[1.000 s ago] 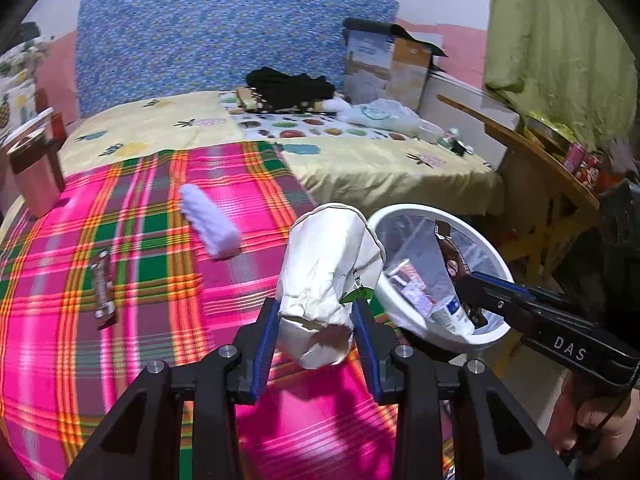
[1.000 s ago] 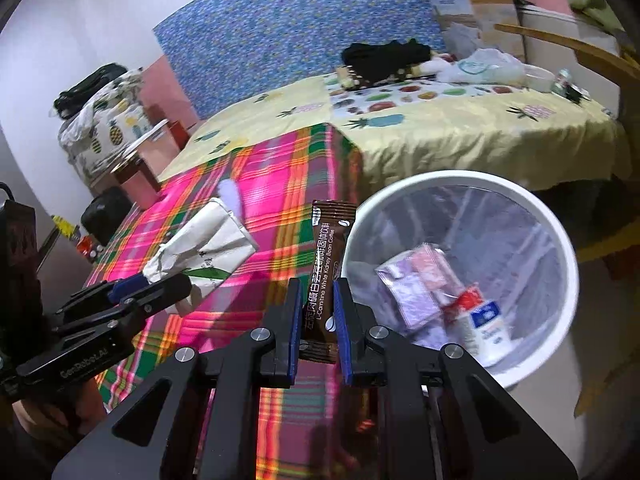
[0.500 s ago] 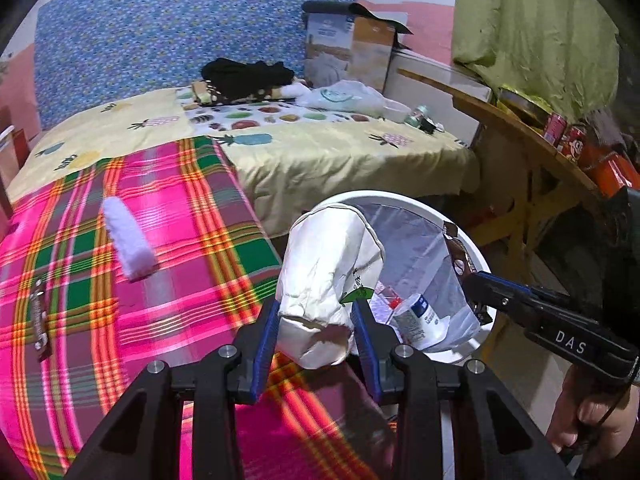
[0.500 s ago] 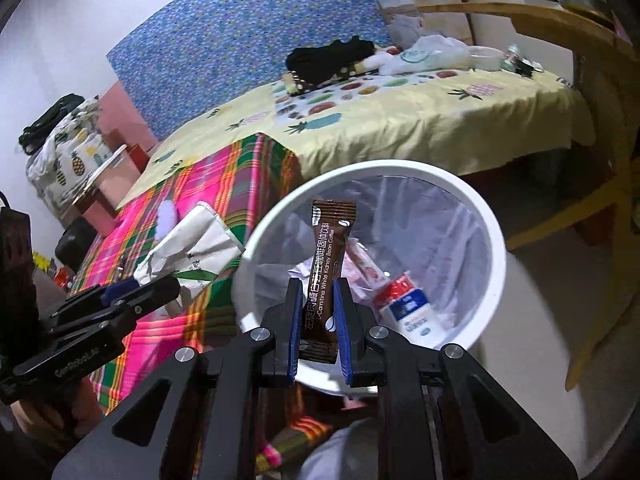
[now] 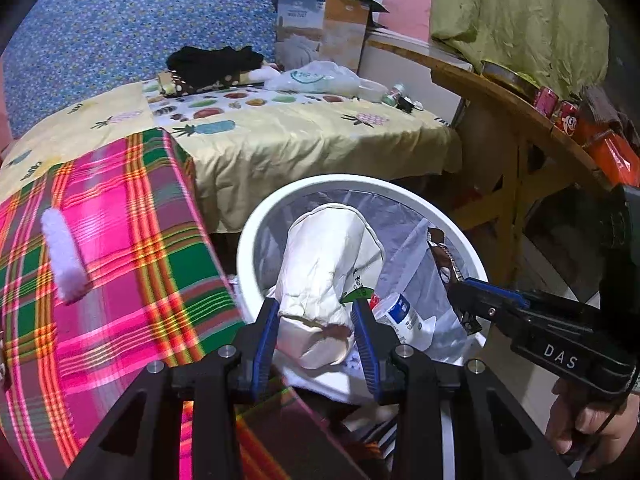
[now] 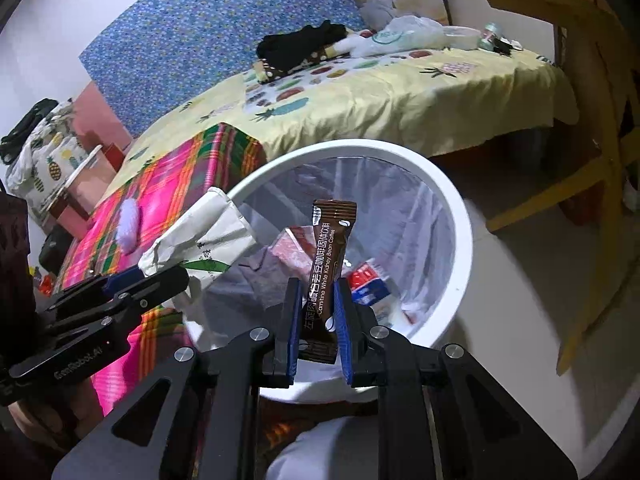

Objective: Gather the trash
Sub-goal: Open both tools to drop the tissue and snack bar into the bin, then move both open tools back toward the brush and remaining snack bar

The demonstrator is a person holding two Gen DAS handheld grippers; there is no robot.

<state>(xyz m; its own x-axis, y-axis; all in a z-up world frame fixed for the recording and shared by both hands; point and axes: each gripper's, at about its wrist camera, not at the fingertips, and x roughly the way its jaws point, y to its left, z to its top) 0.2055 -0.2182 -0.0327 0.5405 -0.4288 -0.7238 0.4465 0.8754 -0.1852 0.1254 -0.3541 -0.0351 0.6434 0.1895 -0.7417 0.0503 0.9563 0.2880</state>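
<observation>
My left gripper point(image 5: 316, 312) is shut on a crumpled white paper bag point(image 5: 328, 264), held over the near left rim of the white trash bin point(image 5: 360, 182). The bag point(image 6: 200, 236) also shows at the left of the right wrist view, with the left gripper point(image 6: 132, 280) on it. My right gripper point(image 6: 318, 292) is shut on a brown coffee sachet point(image 6: 328, 248), upright over the bin's opening point(image 6: 452, 208). In the left wrist view the right gripper point(image 5: 460, 292) reaches in from the right with the sachet point(image 5: 444, 256). The bin, lined with a clear bag, holds several wrappers and a small carton point(image 5: 404, 316).
A pink plaid blanket point(image 5: 120, 248) covers the bed beside the bin, with a white fluffy roll point(image 5: 62, 256) on it. Behind lies a yellow fruit-print sheet point(image 5: 300, 136) with dark clothes and a plastic bag. A wooden table point(image 5: 520, 120) stands to the right of the bin.
Both grippers moved from over the plaid blanket to over the bin, carrying the paper bag and the sachet. Both grips are unchanged.
</observation>
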